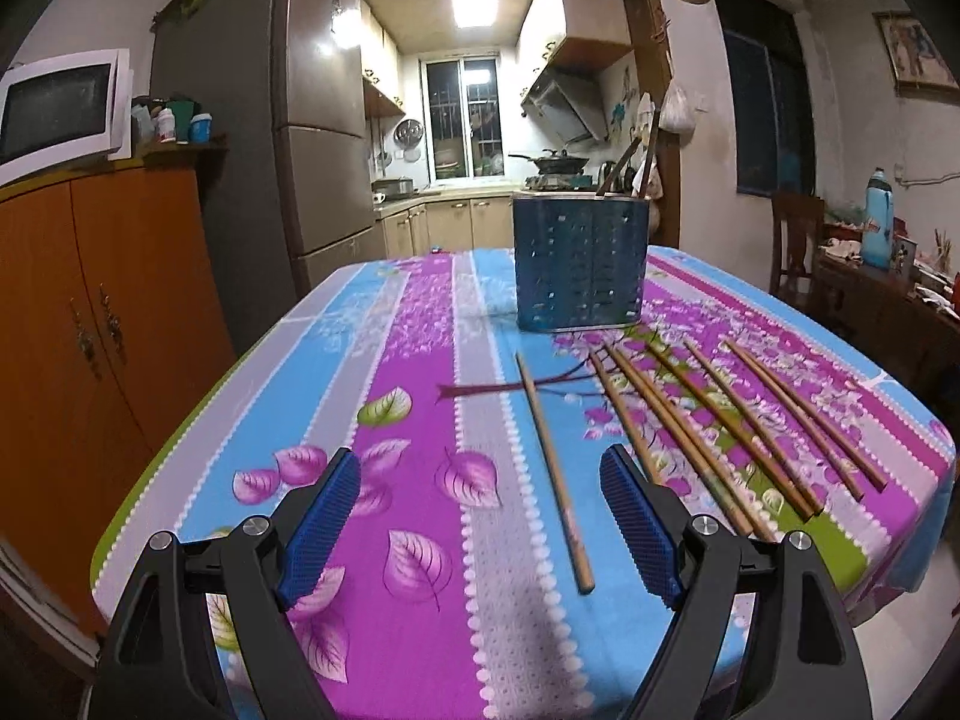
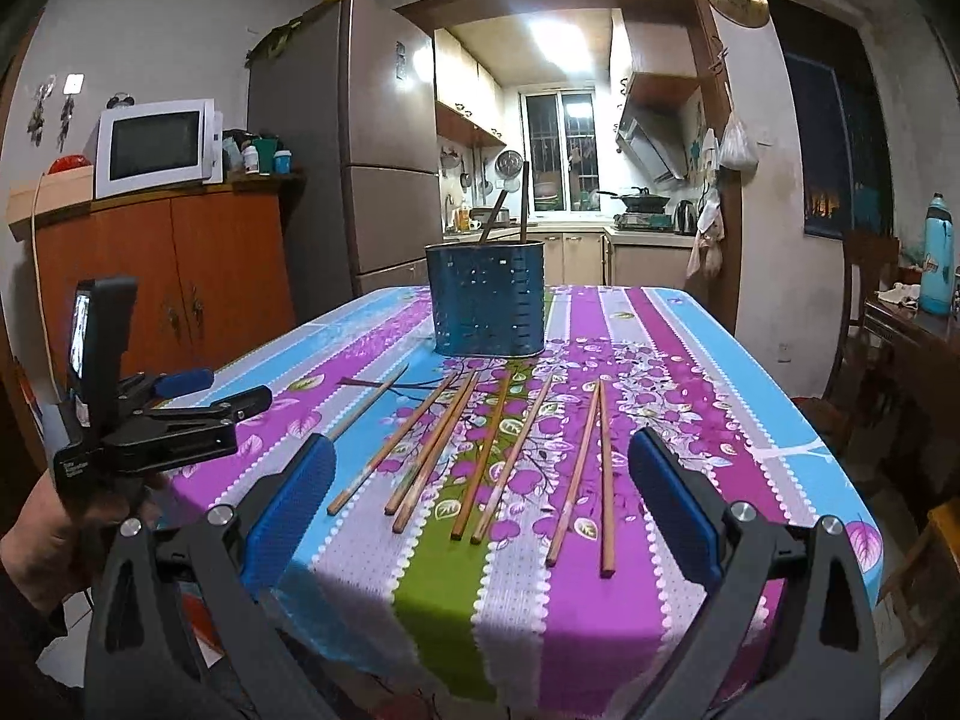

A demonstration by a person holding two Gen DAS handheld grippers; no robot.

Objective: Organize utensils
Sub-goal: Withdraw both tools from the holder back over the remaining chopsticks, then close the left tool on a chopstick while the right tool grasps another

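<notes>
Several wooden chopsticks (image 2: pixel 498 450) lie side by side on the flowered tablecloth, in front of a blue perforated utensil holder (image 2: pixel 486 300) that has two utensils standing in it. In the left wrist view the holder (image 1: pixel 579 261) stands at the far middle, one chopstick (image 1: pixel 552 468) lies apart on the left and the others (image 1: pixel 720 420) lie to the right. My left gripper (image 1: pixel 480 474) is open and empty above the near table, the lone chopstick between its fingers. It also shows in the right wrist view (image 2: pixel 210 390). My right gripper (image 2: pixel 480 468) is open and empty over the chopsticks' near ends.
The table (image 2: pixel 750 360) has its near edge right below both grippers. An orange cabinet (image 1: pixel 90 312) with a microwave (image 1: pixel 60 108) stands to the left, a fridge (image 2: pixel 372 150) behind it. A side table with a blue bottle (image 2: pixel 939 252) and a chair are on the right.
</notes>
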